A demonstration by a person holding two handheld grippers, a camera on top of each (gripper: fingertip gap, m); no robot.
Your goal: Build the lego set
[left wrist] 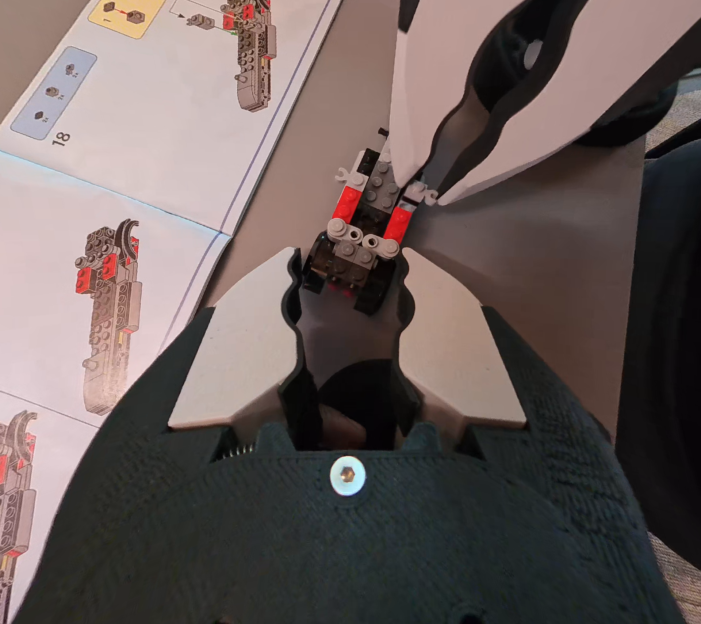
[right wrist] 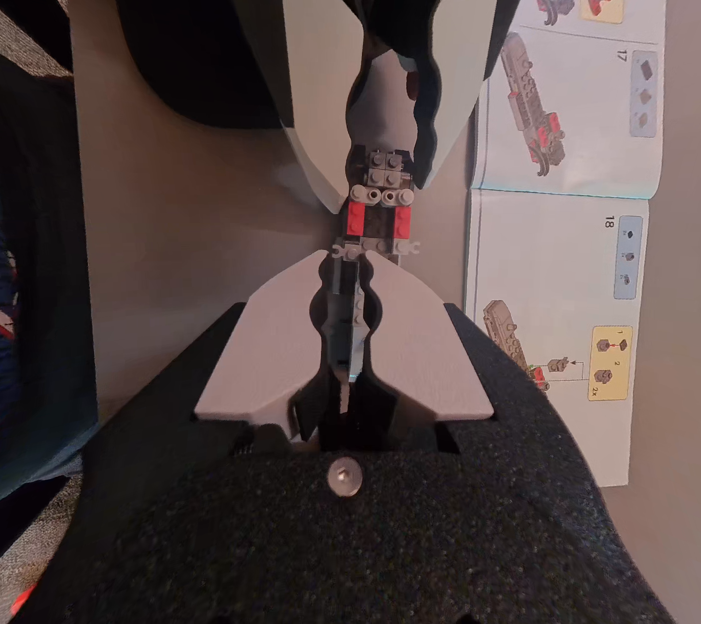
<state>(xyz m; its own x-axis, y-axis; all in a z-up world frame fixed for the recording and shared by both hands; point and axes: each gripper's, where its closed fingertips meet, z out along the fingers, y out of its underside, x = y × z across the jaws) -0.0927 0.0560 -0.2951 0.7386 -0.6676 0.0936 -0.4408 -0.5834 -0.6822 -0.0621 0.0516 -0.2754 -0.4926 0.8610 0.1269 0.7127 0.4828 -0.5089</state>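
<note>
The lego model (left wrist: 364,226), a long narrow build of black, grey and red bricks, was found on the grey table (left wrist: 512,283), just beside the open instruction booklet (left wrist: 182,104). It was held from both ends by the two grippers, which faced each other along its length.

The left gripper (left wrist: 351,256) was observed in its own view with its white fingers (left wrist: 250,332) set narrowly around the dark end of the model, where curved black pieces and two small grey bricks were seen. Both black inner pads were touching the sides of that end; the claw was closed upon the model.

The right gripper (right wrist: 347,256) was seen in its own view with the thin grey and black end of the model lying lengthwise in the gap between its fingers (right wrist: 417,347). The gap was narrow and the claw was closed upon this end. In the left wrist view the same gripper (left wrist: 421,188) was seen coming down from the upper right, its tips meeting the model beside a light grey clip piece (left wrist: 426,194).

Two red bricks (right wrist: 356,220) were noted on either side of the model's middle, and behind them a row of round light grey pieces (right wrist: 381,196).

The booklet lay flat, open at printed pages showing pictures of the build. Dark clothing (left wrist: 667,302) of a person was seen at the table's edge.
</note>
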